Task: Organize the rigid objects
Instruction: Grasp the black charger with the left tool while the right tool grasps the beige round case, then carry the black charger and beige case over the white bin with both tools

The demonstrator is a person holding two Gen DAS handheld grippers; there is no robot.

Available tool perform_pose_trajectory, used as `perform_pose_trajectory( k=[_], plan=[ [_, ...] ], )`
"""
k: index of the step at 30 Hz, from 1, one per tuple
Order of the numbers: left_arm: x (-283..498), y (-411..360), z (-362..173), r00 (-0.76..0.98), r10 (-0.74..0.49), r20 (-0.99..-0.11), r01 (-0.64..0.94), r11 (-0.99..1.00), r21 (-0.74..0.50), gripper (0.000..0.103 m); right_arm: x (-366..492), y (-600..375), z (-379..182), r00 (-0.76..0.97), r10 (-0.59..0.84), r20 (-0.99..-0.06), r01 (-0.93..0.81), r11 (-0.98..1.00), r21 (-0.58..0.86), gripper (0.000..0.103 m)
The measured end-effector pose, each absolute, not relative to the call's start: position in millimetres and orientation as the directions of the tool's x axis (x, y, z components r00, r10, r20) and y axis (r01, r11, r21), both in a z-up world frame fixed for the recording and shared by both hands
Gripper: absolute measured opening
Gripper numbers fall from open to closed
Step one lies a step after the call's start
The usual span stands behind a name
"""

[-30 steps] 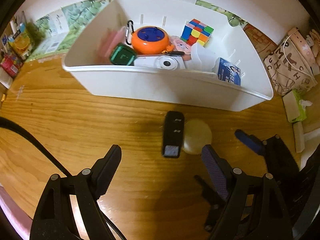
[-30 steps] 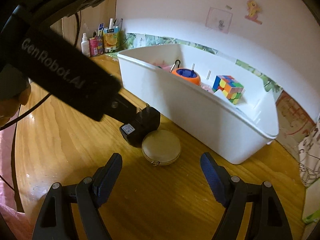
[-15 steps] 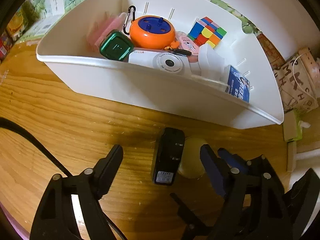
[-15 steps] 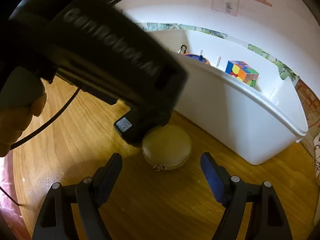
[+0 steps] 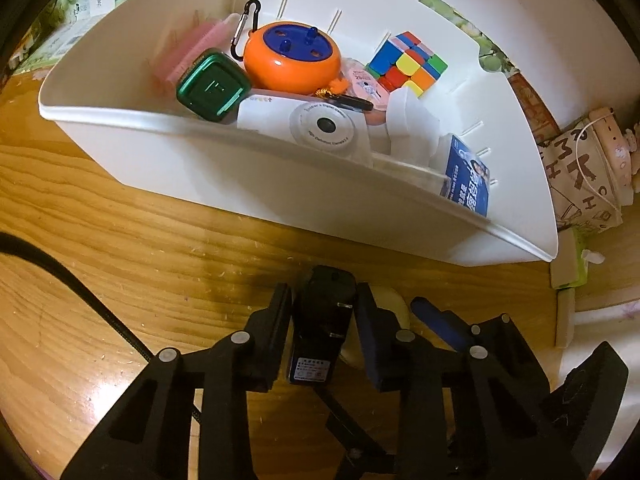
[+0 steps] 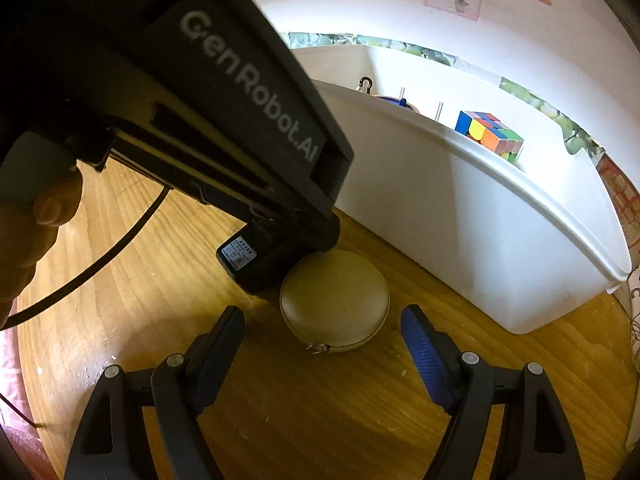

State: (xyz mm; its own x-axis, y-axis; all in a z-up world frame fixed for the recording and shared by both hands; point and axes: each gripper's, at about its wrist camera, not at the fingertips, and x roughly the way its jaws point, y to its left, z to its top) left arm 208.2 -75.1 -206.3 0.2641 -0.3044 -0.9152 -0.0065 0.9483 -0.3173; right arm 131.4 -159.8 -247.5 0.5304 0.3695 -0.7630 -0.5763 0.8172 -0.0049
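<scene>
Beside white bin (image 5: 224, 184) | left gripper (image 5: 322, 320) steeply down, fingers closing on black charger (image 5: 320, 328) | right gripper (image 6: 322, 334) released

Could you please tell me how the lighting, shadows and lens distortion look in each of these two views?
Left wrist view: warm, dim light; fisheye bends the white bin rim into a curve; a soft shadow lies around the black charger. Right wrist view: dark vignette at the corners; the left gripper looms large across the frame, shading the tan round case; the wall looks washed out.
</scene>
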Motion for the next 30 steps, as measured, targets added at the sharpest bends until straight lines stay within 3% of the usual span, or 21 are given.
perform_pose_trajectory(
  k=[13, 20, 30],
  plan=[
    [193, -49, -196, 0.316, -0.295, -0.902, -0.051, 0.944, -0.326, 0.031, 144, -151, -244, 0.545, 0.361, -0.756, -0.569, 0.822, -0.017, 0.072],
    [179, -27, -182, 0.349, -0.254, -0.902, -0.078, 0.951, -0.298, 0.029, 149, -149, -242, 0.557, 0.354, -0.751, -0.549, 0.836, -0.014, 0.056],
    [163, -5, -163, 0.373, -0.208, -0.904, -0.131, 0.953, -0.274, 0.029, 150, -135, -239, 0.562, 0.327, -0.76, -0.558, 0.828, -0.057, 0.056]
  ],
)
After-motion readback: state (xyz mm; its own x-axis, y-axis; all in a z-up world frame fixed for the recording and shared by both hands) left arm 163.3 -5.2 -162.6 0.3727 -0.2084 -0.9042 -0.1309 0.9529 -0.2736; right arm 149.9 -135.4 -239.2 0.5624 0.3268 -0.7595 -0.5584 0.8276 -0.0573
